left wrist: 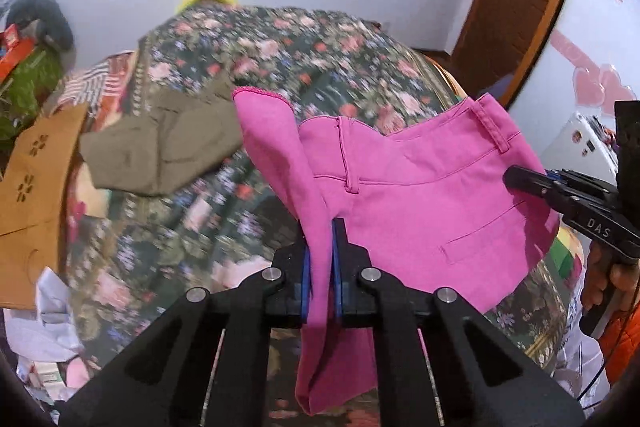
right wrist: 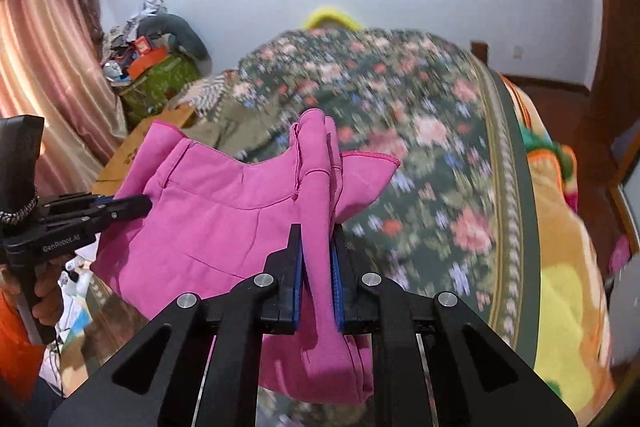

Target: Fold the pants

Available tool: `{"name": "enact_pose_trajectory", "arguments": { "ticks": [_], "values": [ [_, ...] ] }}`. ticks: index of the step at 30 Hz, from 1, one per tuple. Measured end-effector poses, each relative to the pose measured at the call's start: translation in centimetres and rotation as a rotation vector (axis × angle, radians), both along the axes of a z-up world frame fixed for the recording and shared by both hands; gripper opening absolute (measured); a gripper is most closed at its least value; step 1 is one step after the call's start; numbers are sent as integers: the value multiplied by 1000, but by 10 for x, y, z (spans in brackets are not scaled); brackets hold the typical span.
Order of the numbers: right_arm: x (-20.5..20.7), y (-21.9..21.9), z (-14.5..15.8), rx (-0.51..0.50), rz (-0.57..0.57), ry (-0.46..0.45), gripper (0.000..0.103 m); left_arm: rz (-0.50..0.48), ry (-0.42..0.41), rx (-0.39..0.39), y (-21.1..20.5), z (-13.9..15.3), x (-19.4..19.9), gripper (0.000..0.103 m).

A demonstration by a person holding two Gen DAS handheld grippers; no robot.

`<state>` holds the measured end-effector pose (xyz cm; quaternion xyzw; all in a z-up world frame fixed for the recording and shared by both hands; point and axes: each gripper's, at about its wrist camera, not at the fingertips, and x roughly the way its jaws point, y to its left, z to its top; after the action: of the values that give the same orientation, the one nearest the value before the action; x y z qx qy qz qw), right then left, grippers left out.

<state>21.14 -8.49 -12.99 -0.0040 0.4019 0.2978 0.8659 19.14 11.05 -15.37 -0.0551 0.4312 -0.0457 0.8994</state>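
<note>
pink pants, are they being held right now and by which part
Yes. Both tongs, left and right, are shut on the pink pants, each pinching a bunched fold at opposite ends of the waistband.

— How does the left gripper (left wrist: 321,227) stand?
— Pointing downward, its jaws drawn close and pinching a fold of the pink pants (left wrist: 420,195) between the blue pads.
— And the right gripper (right wrist: 317,231)?
— The same: tilted down, clamped on bunched pink cloth. A hand (right wrist: 48,291) grips each handle, with an orange sleeve (right wrist: 16,343) behind.
</note>
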Motion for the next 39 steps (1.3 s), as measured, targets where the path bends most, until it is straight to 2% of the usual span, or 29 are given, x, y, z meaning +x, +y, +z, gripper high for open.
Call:
{"name": "enact_pose_trajectory", "arguments": {
  "ticks": [4, 9, 14, 22, 27, 31, 39],
  "values": [
    [12, 34, 13, -6, 38, -45, 10, 45, -34, 6, 30, 11, 3, 9],
    [31, 79, 12, -13, 91, -63, 10, 109, -51, 18, 76, 13, 14, 9],
    [51, 128, 4, -26, 140, -77, 10, 176, -51, -3, 125, 4, 32, 9],
    [100, 203, -13, -48, 181, -89, 10, 269, -43, 39, 188, -17, 88, 9],
    [133, 235, -29, -71, 186, -87, 10, 294, -38, 82, 215, -40, 131, 9],
    [159, 257, -53, -105, 187, -53, 10, 312, -14, 98, 233, -70, 160, 9],
    [188, 281, -98, -192, 212, 7, 10, 343, 110, 107, 252, -137, 201, 9]
  ]
}}
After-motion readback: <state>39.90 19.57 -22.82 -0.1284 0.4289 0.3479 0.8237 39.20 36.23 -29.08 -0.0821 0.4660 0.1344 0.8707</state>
